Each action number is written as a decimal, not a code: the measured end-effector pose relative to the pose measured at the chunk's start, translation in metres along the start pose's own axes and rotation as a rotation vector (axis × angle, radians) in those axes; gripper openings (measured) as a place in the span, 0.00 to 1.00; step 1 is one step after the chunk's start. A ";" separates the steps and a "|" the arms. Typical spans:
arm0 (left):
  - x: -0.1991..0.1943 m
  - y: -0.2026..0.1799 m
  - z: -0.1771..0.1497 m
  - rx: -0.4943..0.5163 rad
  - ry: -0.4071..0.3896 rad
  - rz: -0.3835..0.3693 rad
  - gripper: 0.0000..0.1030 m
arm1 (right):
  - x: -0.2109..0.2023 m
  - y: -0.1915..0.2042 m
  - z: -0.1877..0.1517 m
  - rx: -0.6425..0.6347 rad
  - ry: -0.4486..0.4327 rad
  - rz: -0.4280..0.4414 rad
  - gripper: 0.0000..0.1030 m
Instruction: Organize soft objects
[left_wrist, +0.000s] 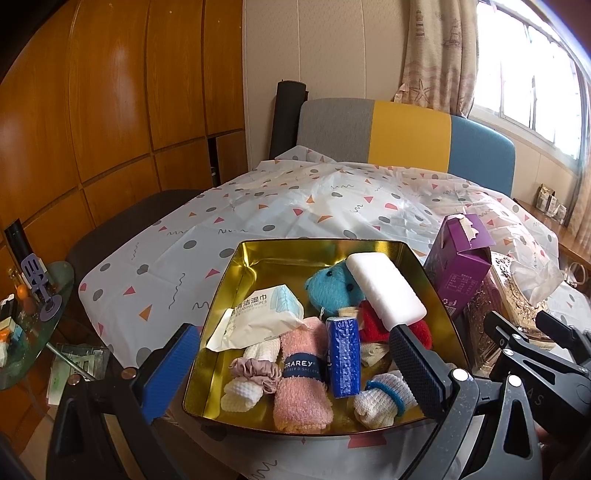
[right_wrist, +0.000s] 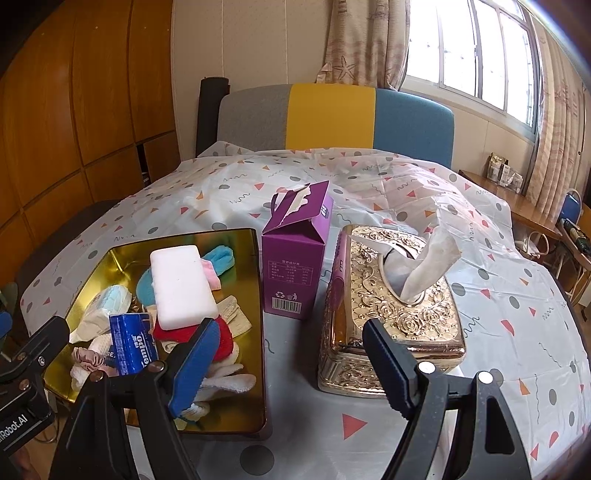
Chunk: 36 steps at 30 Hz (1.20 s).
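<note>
A gold tin tray (left_wrist: 255, 254) (right_wrist: 122, 243) sits on the patterned tablecloth. It holds a white sponge (left_wrist: 384, 288) (right_wrist: 183, 286), a blue plush toy (left_wrist: 332, 291), a pink rolled dishcloth (left_wrist: 301, 373), a blue tissue pack (left_wrist: 343, 356) (right_wrist: 133, 343), a wet-wipes packet (left_wrist: 262, 317), a pink scrunchie (left_wrist: 253, 371), a red cloth (right_wrist: 223, 341) and white cloths. My left gripper (left_wrist: 295, 365) is open, its fingers straddling the tray's near part. My right gripper (right_wrist: 291, 365) is open and empty, between the tray and a gold tissue box (right_wrist: 391, 306).
A purple carton (right_wrist: 295, 254) (left_wrist: 458, 266) stands between tray and tissue box. A grey, yellow and blue chair back (right_wrist: 332, 118) is behind the table. A glass side table (left_wrist: 33, 314) with small items stands at the left. A wooden desk (right_wrist: 517, 206) is at the right.
</note>
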<state>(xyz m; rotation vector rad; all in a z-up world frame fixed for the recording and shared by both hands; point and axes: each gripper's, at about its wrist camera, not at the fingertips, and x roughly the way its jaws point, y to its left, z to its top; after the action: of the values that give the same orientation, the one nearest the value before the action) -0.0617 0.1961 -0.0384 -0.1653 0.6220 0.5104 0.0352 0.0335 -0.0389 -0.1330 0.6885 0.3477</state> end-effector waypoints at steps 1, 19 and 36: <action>0.000 0.000 0.000 0.000 0.000 0.001 1.00 | 0.000 0.000 0.000 -0.001 0.001 0.001 0.79; 0.002 -0.001 -0.001 0.003 0.009 0.002 1.00 | -0.001 0.002 0.000 -0.001 -0.001 0.002 0.79; 0.000 0.001 -0.002 0.006 0.006 0.010 1.00 | 0.000 0.003 0.000 -0.005 0.002 0.002 0.79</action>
<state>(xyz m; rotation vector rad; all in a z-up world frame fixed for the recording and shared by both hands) -0.0633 0.1962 -0.0400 -0.1583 0.6305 0.5179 0.0339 0.0367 -0.0388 -0.1377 0.6898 0.3509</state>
